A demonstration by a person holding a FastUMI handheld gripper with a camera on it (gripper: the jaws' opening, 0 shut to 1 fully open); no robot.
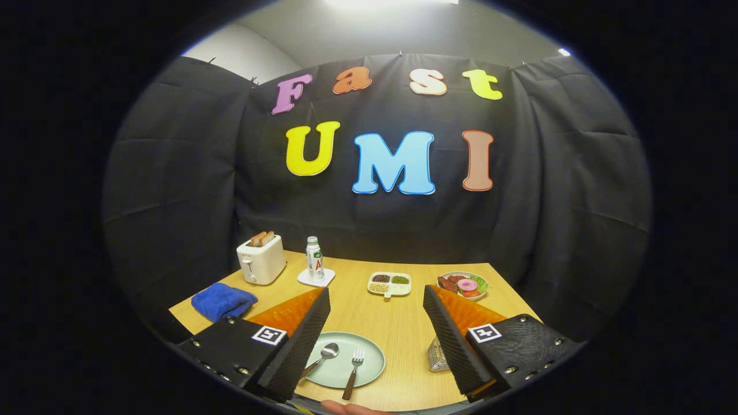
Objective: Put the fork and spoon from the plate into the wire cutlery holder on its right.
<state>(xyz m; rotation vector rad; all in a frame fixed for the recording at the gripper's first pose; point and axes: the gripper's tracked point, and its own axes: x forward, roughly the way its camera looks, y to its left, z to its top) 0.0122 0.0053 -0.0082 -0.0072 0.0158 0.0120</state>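
Jaws spread wide above the desk, nothing held.

I see the gripper hovering with both fingers apart; the plate lies on the desk between them, close in. The spoon rests on the plate's left part, bowl pointing away, handle partly hidden by the left finger. The fork lies beside it, tines away, handle over the near rim. The wire cutlery holder stands right of the plate, mostly hidden behind the right finger. Beyond: toaster, bottle, blue cloth, divided dish, food plate.
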